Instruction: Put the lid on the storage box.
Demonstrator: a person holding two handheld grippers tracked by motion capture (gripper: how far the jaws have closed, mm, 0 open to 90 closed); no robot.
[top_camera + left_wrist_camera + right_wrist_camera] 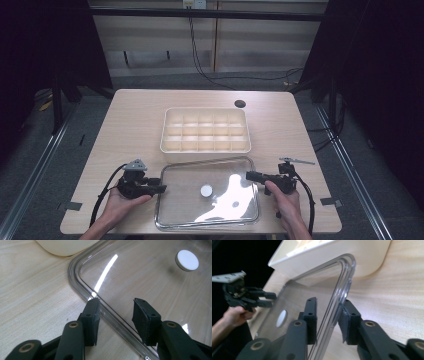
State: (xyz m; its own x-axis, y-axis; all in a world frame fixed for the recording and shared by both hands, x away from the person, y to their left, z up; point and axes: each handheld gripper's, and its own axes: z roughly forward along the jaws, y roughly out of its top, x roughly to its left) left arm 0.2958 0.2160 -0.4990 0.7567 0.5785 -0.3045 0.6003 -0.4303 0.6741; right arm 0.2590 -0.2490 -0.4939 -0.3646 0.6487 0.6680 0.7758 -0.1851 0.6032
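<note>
Dark curtains close off both sides of the space, and between them we work at a pale wooden worktop (125,125) that carries one cream divided box (205,131) and, nearer to us, one clear lid (190,207) lying flat just in front of that box. We count one lid, one box, one small white round knob (206,190) near the lid's middle, and two tools, one in each hand. We judge the lid to be light, stiff and thin, made of smooth transparent plastic that will be slippery under the pads and will flex or twist if lifted from one side alone, so we would take it by the raised rim on its two short edges, opposite each other, and keep it level. Our left hand-held gripper (115,312) sits at the lid's left edge with its jaws partly apart, straddling the rim; the pads do not press on it, so it holds nothing. Our right hand-held gripper (327,315) is at the lid's right edge near the corner by the box, its jaws drawn in on either side of the rim, with the outer pad against the plastic, and we read that as a grip on the lid. We think the glare on the surface makes the edge hard to judge, so a firm, square bite matters.
</note>
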